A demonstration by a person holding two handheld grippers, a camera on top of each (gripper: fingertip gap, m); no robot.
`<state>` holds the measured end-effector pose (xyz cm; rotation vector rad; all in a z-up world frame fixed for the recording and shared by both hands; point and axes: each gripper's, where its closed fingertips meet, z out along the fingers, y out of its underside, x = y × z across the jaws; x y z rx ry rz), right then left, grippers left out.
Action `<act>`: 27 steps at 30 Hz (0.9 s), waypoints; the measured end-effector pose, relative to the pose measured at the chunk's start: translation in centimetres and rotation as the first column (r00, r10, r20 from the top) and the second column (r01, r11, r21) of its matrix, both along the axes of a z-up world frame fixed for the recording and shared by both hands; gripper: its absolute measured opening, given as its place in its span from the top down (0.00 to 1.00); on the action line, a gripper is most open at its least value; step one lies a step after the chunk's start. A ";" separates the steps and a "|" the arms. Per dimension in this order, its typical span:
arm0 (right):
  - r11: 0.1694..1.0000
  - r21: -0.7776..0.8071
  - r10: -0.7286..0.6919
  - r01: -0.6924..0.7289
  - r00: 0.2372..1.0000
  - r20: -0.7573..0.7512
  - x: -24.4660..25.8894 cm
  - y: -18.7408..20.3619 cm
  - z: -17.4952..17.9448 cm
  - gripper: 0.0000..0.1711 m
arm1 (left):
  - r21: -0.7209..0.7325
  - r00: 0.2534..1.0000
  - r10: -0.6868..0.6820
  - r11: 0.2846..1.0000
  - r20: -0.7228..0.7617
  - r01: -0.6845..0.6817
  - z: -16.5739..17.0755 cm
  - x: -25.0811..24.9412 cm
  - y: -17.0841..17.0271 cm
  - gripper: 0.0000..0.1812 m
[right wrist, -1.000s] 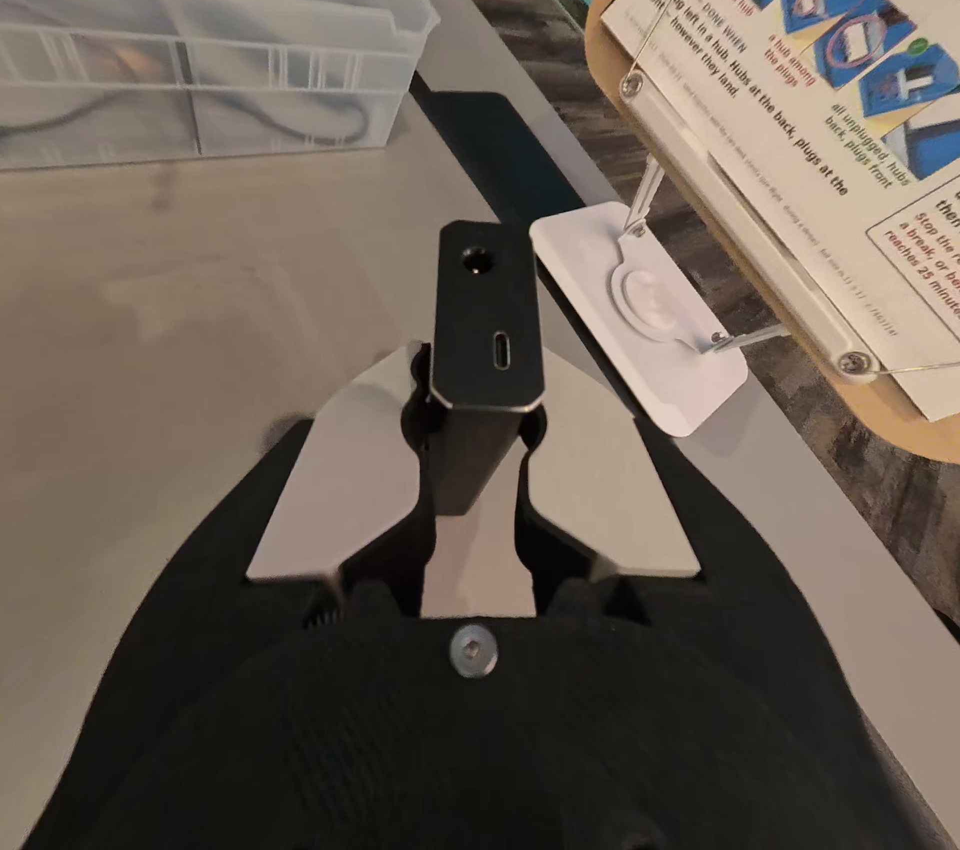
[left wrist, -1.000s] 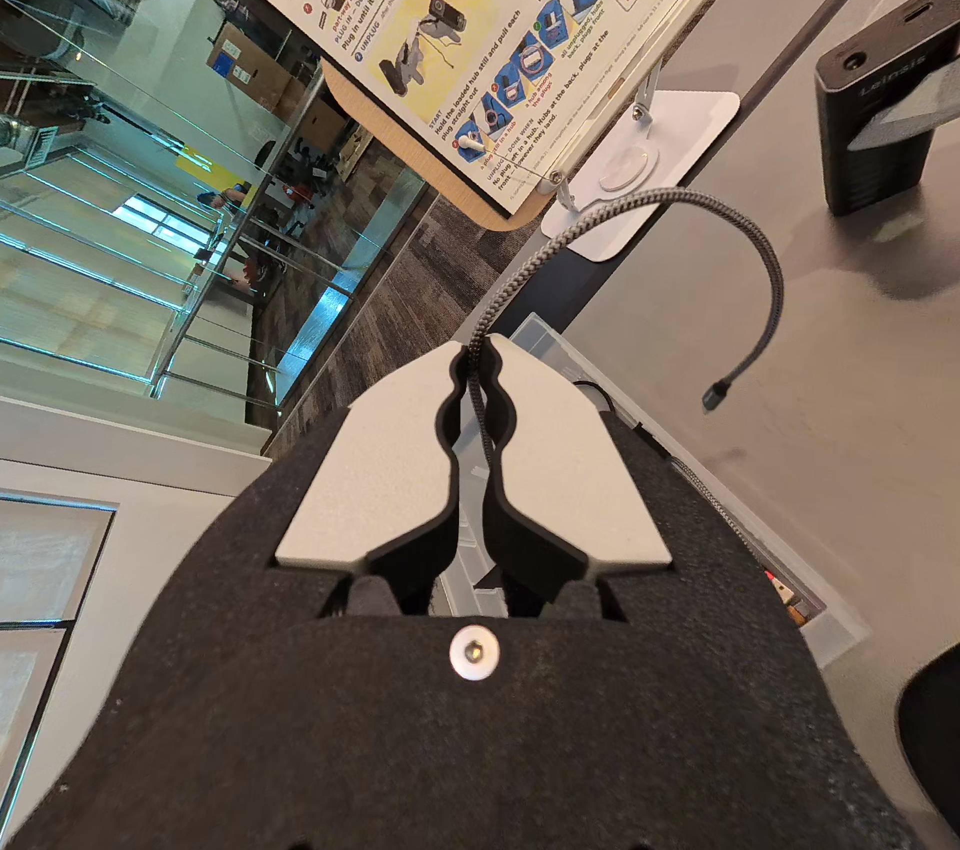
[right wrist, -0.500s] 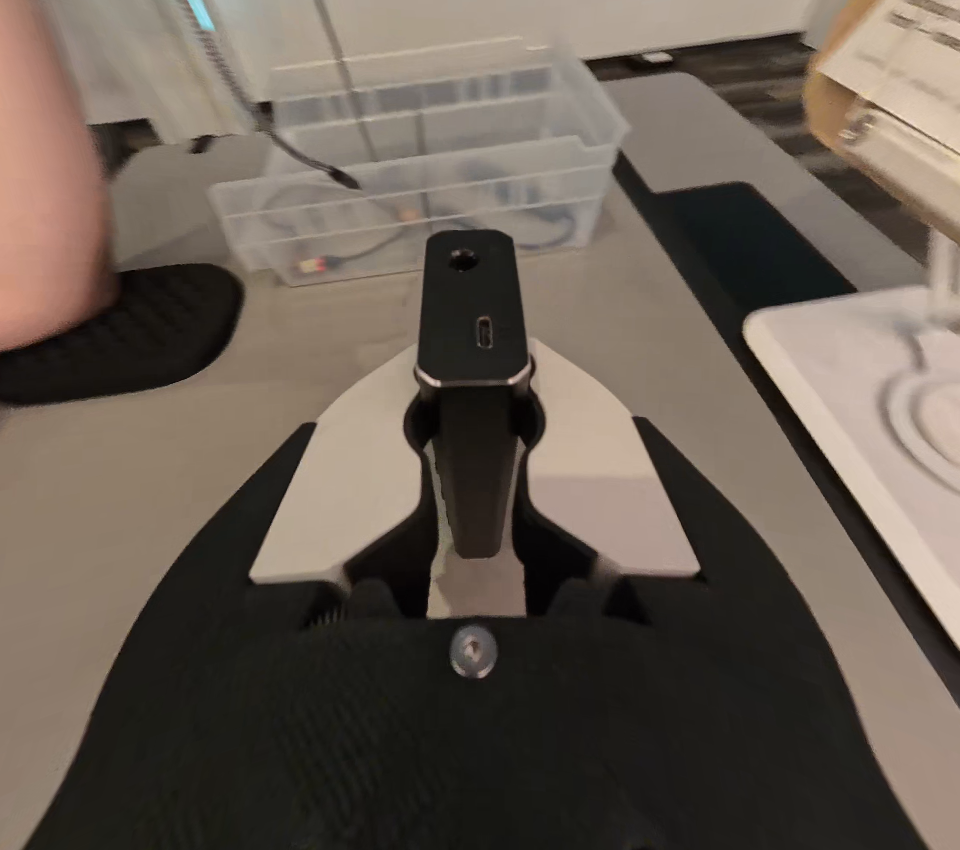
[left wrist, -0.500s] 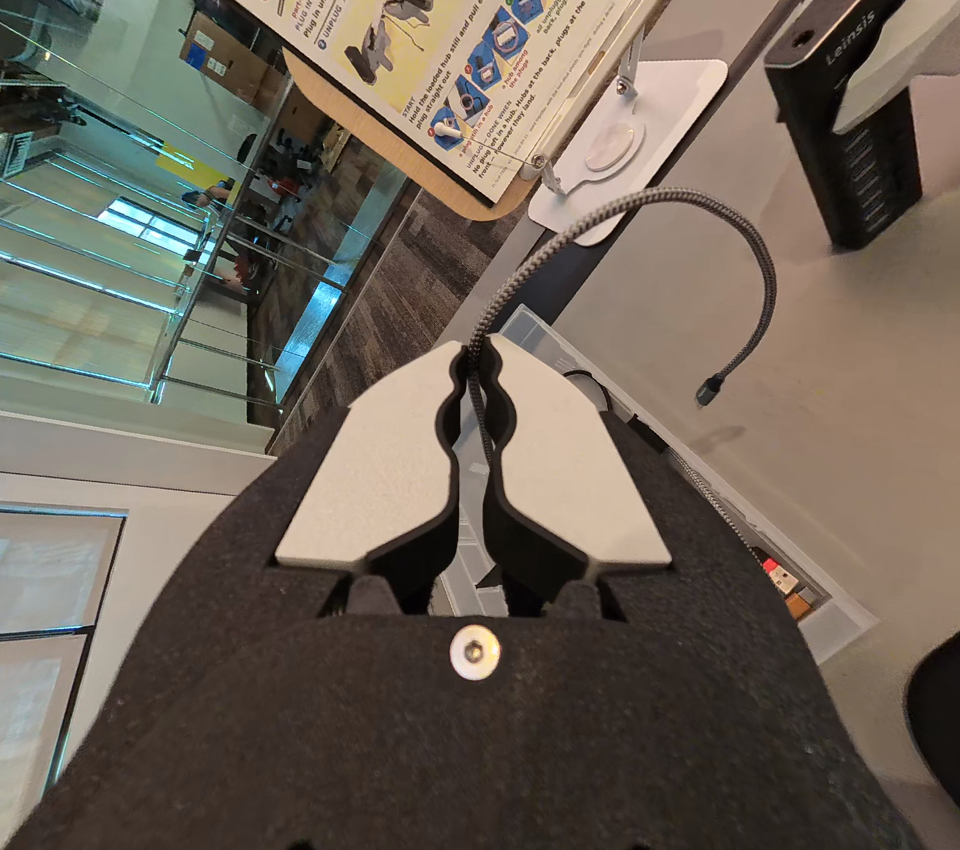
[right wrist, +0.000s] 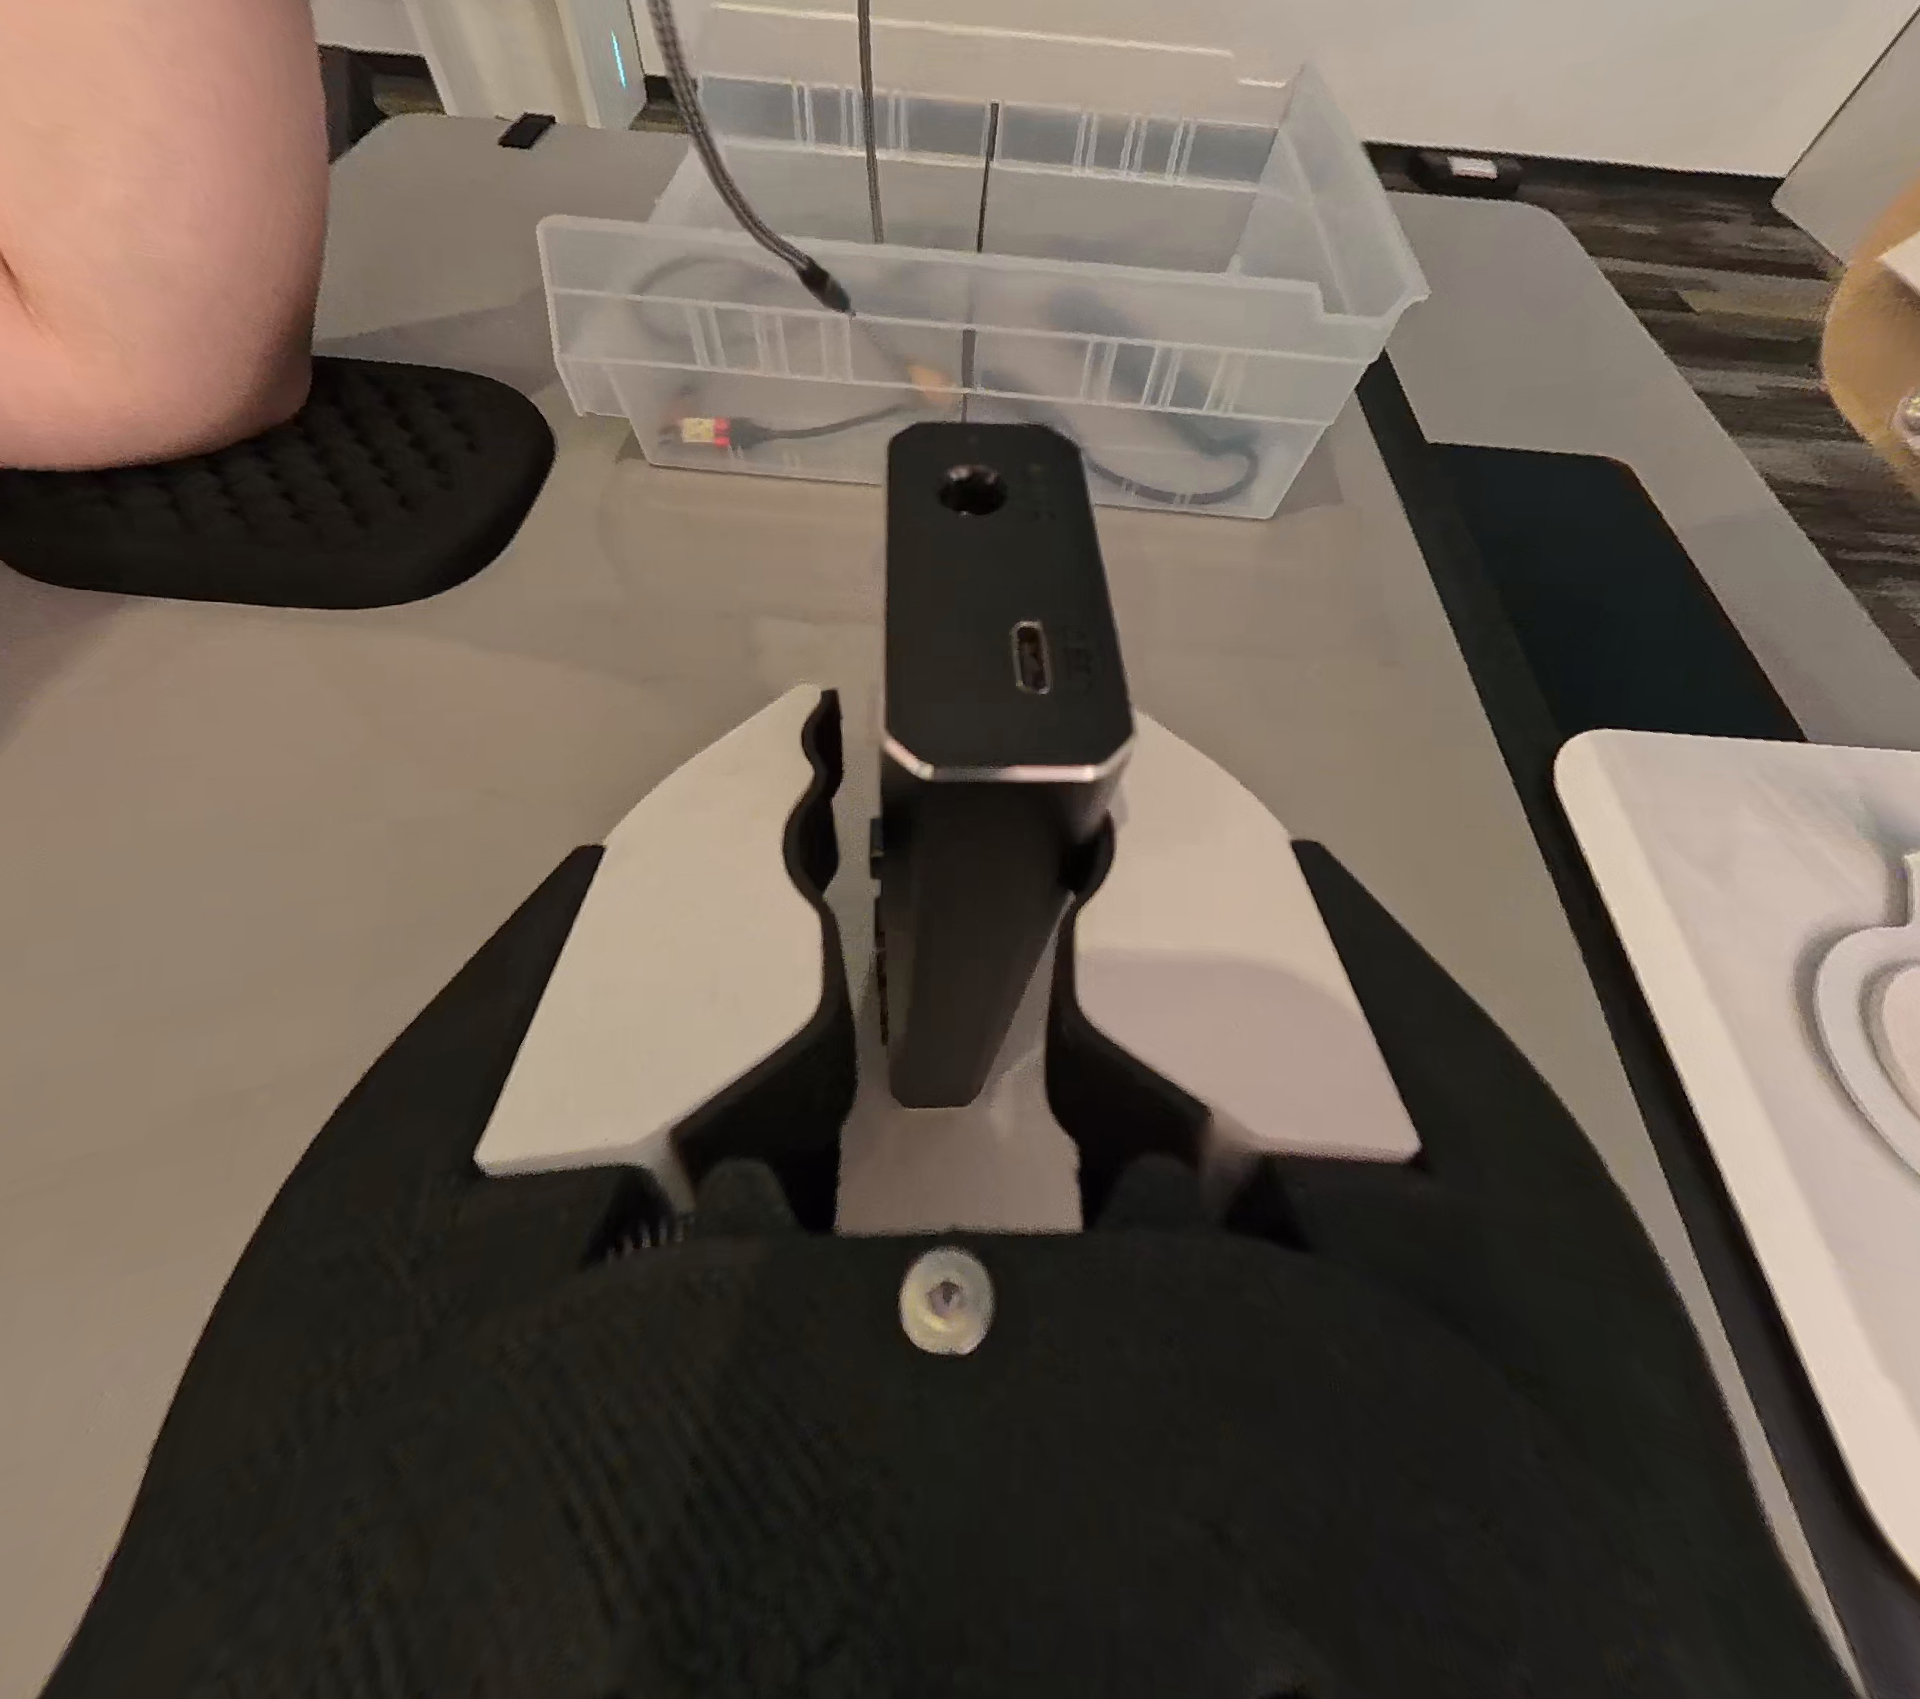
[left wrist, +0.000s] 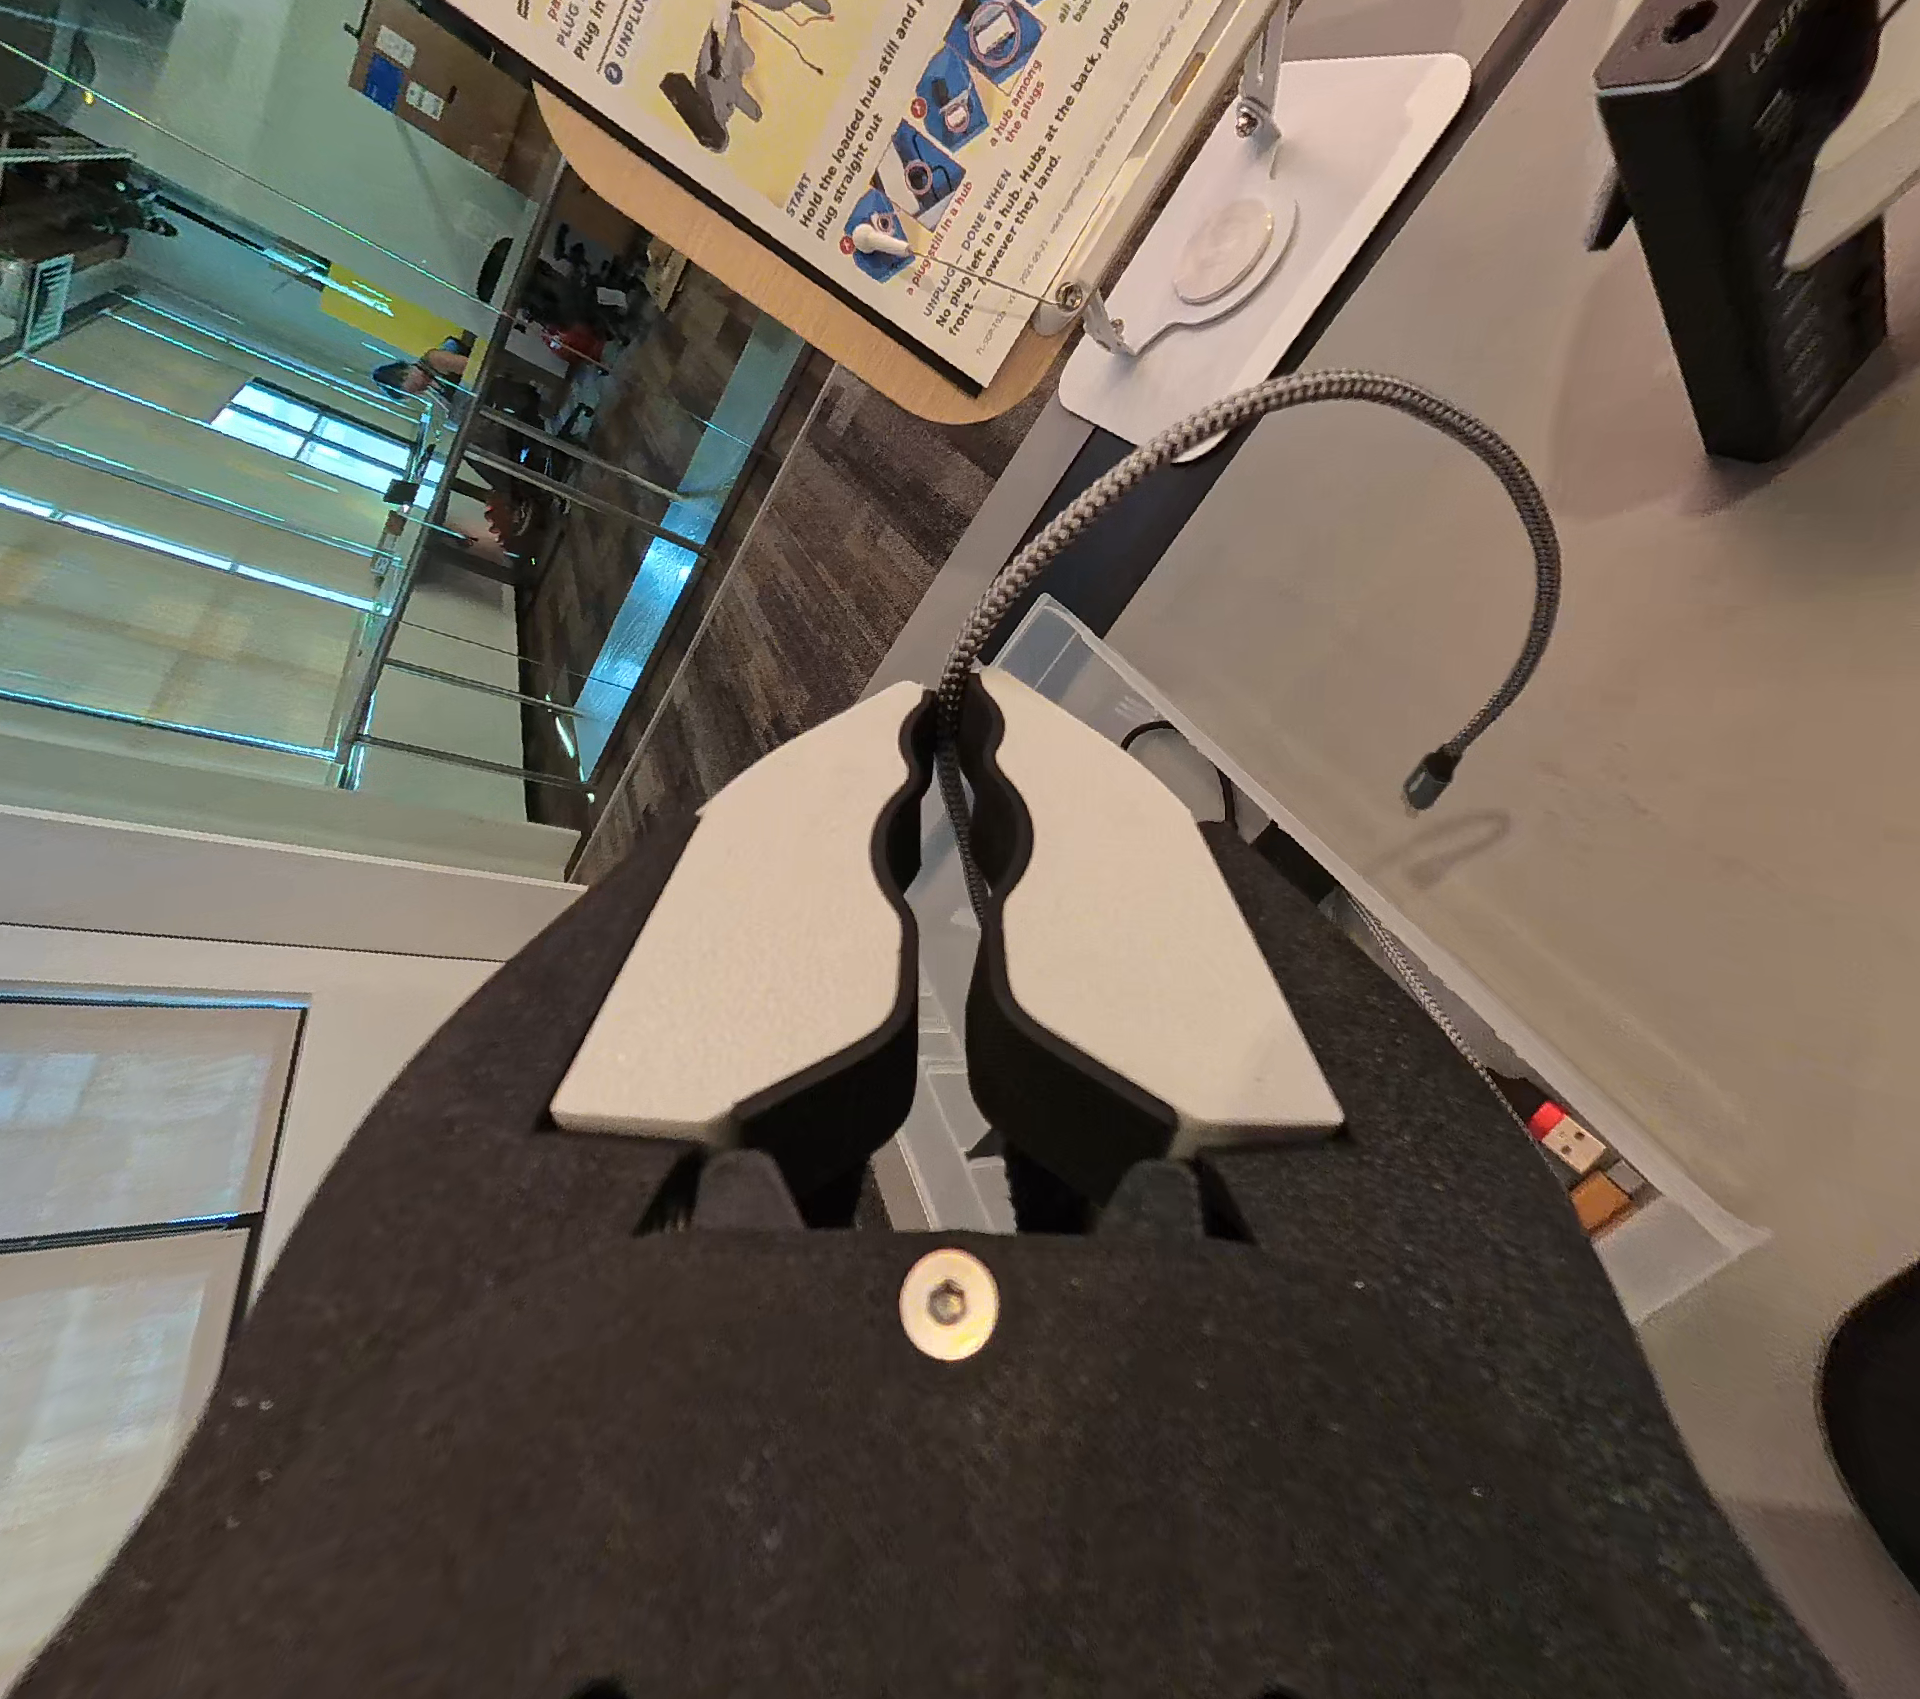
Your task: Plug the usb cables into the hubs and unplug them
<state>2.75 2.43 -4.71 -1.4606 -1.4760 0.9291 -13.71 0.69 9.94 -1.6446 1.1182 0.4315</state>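
My left gripper [left wrist: 951, 699] is shut on a grey braided USB cable [left wrist: 1351, 392]. The cable arcs out past the fingertips, and its small plug [left wrist: 1432, 784] hangs free above the grey table. My right gripper [right wrist: 982, 719] is shut on a black USB hub [right wrist: 1003, 610] and holds it upright, its end face with a round socket and a small oval port turned toward the camera. The same hub [left wrist: 1766, 122] shows at the upper right of the left wrist view. The cable and plug [right wrist: 821, 283] hang in the distance in the right wrist view.
A clear plastic bin [right wrist: 977, 361] with several more cables stands at the table's far side. A black elbow pad [right wrist: 270, 486] with a person's arm [right wrist: 145, 122] on it lies at left. An instruction sheet on a white stand [left wrist: 1247, 236] is nearby.
My right gripper has swung left with the hub, so it now faces the bin and the hanging cable. The left gripper has stayed nearly still, and the hub has shifted in its view.
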 end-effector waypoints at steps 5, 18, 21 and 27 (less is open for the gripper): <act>0.999 0.022 -0.027 0.026 0.999 0.017 -0.3 0.1 -0.4 0.68 | 0.009 1.000 0.016 1.000 -0.003 -0.016 0.3 -0.3 -0.4 0.98; 0.887 0.333 -0.251 0.321 0.938 -0.238 3.4 0.9 9.2 0.56 | 0.018 0.998 0.066 0.998 0.024 -0.067 1.0 -2.3 -1.5 0.98; 0.835 0.408 -0.245 0.369 0.914 -0.324 3.5 -0.9 12.6 0.57 | 0.060 0.988 0.018 0.998 0.155 -0.027 3.0 -1.5 -2.5 0.98; 0.923 0.373 0.006 0.094 0.966 -0.258 -2.4 -8.7 12.3 0.59 | 0.187 0.952 -0.056 0.982 0.300 -0.002 6.9 0.4 -5.3 0.99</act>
